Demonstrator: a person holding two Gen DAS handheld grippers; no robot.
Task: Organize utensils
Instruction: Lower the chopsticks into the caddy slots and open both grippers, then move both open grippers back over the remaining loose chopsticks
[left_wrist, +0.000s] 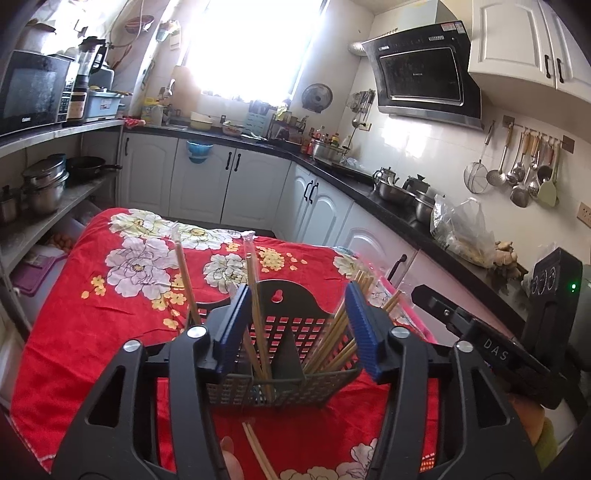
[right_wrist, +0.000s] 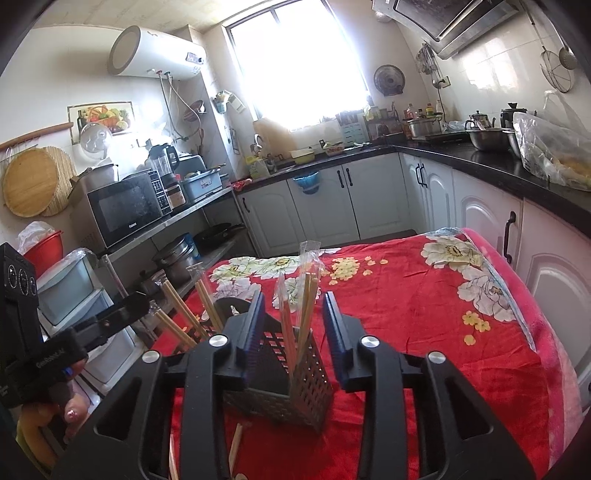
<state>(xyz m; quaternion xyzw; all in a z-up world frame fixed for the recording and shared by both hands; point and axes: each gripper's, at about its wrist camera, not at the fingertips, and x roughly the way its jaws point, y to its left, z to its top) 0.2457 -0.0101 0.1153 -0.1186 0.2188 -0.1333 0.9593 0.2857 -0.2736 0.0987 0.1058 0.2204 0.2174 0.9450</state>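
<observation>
A dark grey perforated utensil holder (left_wrist: 295, 332) stands on the red floral cloth (left_wrist: 92, 325); it also shows in the right wrist view (right_wrist: 291, 373). Wrapped wooden chopsticks (left_wrist: 258, 314) stand in its left compartment and more chopsticks (left_wrist: 340, 332) lean in its right one. My left gripper (left_wrist: 295, 317) is open and empty, its jaws either side of the holder. My right gripper (right_wrist: 293, 325) is open and empty just above the holder, around chopsticks (right_wrist: 303, 314) standing in it. A loose pair of chopsticks (left_wrist: 258, 454) lies on the cloth in front of the holder, also in the right wrist view (right_wrist: 234, 446).
The red cloth (right_wrist: 424, 314) covers a table in a kitchen. A black counter (right_wrist: 498, 166) with pots and a plastic bag (right_wrist: 554, 147) runs along the right. Shelves with a microwave (right_wrist: 125, 210) and pots stand on the left.
</observation>
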